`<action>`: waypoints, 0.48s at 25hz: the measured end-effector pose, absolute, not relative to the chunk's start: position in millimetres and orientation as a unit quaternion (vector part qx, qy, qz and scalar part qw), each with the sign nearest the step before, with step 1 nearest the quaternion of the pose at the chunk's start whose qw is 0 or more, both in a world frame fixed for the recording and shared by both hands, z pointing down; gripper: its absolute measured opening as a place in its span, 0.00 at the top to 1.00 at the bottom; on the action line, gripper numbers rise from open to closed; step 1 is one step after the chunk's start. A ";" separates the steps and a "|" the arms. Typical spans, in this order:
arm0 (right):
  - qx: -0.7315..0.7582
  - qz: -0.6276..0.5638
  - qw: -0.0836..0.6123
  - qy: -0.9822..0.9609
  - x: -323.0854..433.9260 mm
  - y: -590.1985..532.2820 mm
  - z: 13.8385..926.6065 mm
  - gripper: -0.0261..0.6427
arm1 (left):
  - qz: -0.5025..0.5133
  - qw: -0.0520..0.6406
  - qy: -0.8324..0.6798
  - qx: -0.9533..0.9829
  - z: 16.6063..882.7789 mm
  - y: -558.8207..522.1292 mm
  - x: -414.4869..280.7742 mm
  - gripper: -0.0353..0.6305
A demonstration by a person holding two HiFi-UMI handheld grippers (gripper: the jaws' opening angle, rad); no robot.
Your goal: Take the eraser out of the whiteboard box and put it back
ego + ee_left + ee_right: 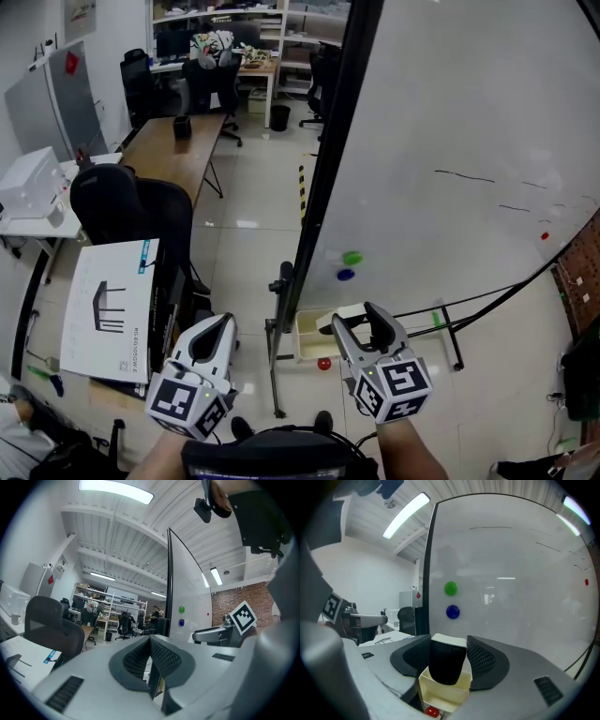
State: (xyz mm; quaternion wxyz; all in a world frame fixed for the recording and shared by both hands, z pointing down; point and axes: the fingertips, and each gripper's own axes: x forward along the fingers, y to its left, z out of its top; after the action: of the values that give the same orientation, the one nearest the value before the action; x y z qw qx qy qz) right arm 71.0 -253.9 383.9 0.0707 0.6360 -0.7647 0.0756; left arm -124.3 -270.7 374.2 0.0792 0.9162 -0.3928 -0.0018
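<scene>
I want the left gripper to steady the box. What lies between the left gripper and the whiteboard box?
In the head view, the whiteboard's black stand lies between the left gripper and the whiteboard box; otherwise only floor.

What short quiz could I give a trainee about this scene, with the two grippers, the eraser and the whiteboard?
1. Multiple choice: what is between the jaws of the right gripper?
A) a marker
B) the eraser
C) nothing

2. True or false: the left gripper holds a thing too.

3. Fill in the word: on the whiteboard, the green magnet sits directly ___ the blue magnet.

Key: 1 B; 2 false, its jaws are together with nothing between them; 3 above.
</scene>
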 end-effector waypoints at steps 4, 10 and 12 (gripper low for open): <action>0.625 0.056 0.039 -0.778 82.8 -230.5 341.2 0.56 | -0.010 0.062 -0.386 0.921 358.2 -263.8 -116.9 0.92; 0.618 0.033 0.010 -0.786 108.3 -200.0 295.4 0.56 | -0.018 0.043 -0.395 0.917 340.3 -256.2 -102.9 0.92; 0.616 0.026 0.006 -0.787 113.7 -194.3 287.4 0.56 | -0.017 0.041 -0.396 0.917 339.5 -253.9 -98.2 0.92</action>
State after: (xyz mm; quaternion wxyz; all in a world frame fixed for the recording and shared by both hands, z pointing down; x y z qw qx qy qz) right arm 113.7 -194.3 287.4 0.0060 0.6165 -0.7869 0.0259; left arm -98.2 -253.9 339.5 0.0411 0.9171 -0.3963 -0.0167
